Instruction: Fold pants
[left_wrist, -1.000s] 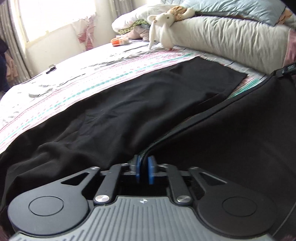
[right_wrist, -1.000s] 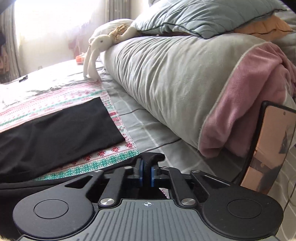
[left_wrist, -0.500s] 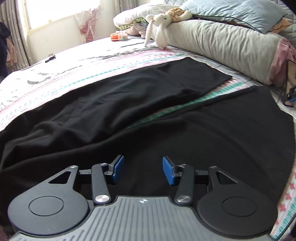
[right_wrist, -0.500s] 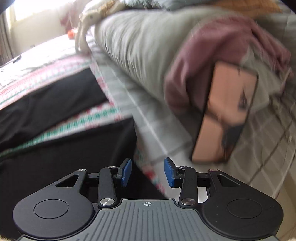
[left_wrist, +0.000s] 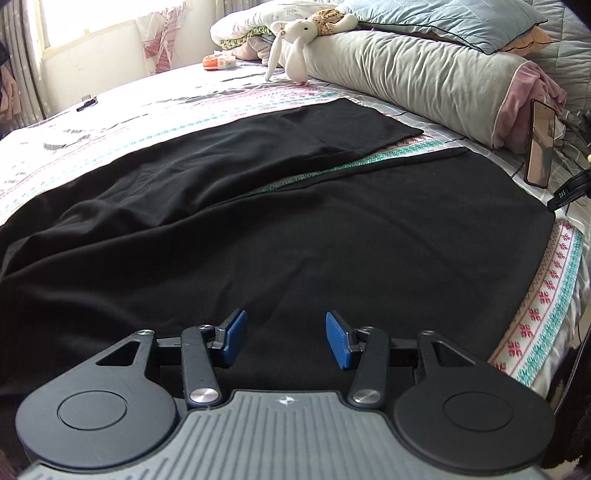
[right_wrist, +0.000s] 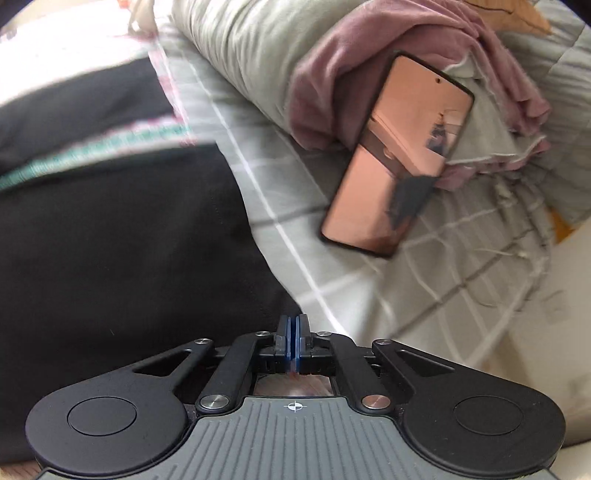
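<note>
Over the pants (left_wrist: 332, 236), left gripper (left_wrist: 282, 338) gapes empty; only the right view shows right gripper (right_wrist: 294, 341) closed.

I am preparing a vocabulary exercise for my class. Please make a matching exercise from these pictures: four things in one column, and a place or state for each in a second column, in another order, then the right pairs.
Column 1
1. black pants
2. white plush rabbit
3. phone
4. left claw

Column 2
A. leaning against the rolled blanket with the pink edge
B. open, nothing between its pads
C. spread flat on the patterned bedsheet
D. hanging over the far end of the long grey roll

Pairs: 1-C, 2-D, 3-A, 4-B
</note>
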